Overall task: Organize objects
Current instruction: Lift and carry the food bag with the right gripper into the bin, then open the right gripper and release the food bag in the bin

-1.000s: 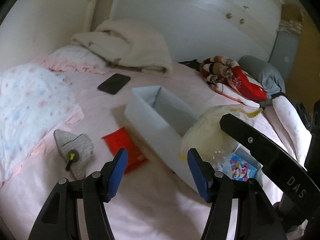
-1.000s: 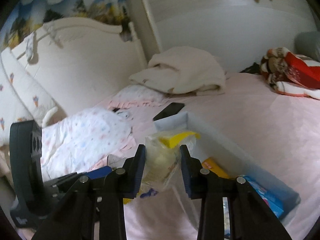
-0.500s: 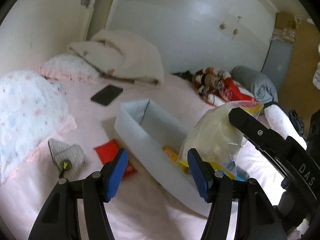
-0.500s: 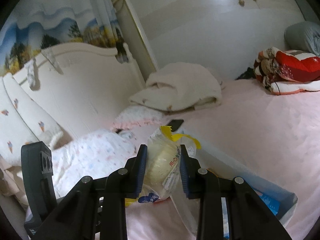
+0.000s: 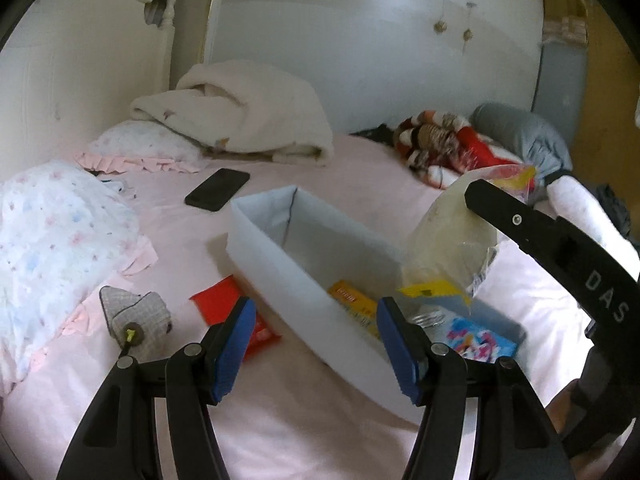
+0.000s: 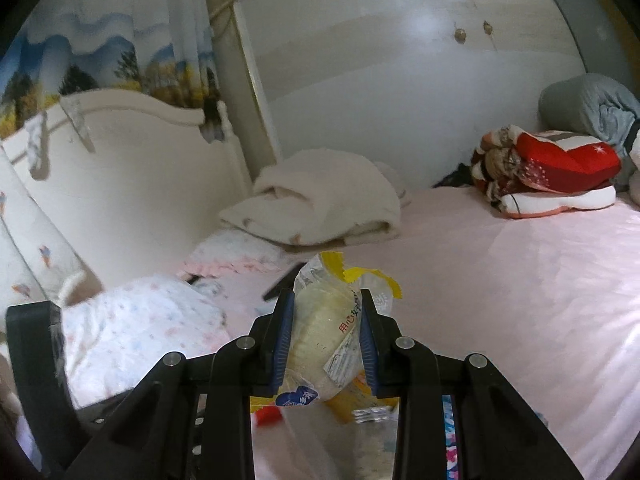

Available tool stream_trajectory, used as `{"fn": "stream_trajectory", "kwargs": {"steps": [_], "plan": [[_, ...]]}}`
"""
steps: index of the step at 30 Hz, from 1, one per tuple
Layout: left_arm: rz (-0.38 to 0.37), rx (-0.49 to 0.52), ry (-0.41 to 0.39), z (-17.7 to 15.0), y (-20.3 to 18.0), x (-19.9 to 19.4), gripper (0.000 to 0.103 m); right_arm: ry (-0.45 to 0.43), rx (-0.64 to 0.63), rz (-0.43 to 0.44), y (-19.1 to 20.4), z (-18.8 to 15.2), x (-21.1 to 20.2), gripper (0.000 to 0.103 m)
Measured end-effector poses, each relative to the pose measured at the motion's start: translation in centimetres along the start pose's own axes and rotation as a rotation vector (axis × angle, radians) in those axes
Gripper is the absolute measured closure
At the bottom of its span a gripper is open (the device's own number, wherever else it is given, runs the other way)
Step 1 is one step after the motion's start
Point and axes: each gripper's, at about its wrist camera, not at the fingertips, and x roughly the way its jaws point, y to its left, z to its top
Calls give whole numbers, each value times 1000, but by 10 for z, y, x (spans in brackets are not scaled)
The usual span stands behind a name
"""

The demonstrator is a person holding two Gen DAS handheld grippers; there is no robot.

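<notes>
Right wrist: right hand-held gripper [image 6: 324,340] clamps bag [image 6: 328,320].

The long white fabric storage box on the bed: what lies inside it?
Inside the long white fabric storage box: a yellow packet and a colourful cartoon-printed box. The near wall and held bag hide the rest.

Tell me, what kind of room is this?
Most likely a bedroom. There is a bed with a pink sheet, a white headboard, a flowery pillow and a folded cream blanket near the wall.
</notes>
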Motion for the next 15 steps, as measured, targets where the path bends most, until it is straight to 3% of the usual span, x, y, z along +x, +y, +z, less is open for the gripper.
{"fn": "stream_trajectory", "kwargs": {"steps": [5, 11, 15], "plan": [[-16, -46, 22, -1, 5, 7, 42, 64, -8, -10, -4, -7, 16, 72], [-2, -35, 63, -6, 3, 17, 42, 168, 18, 46, -4, -18, 38, 72], [-3, -32, 75, -8, 2, 19, 42, 230, 39, 15, -10, -24, 46, 71]]}}
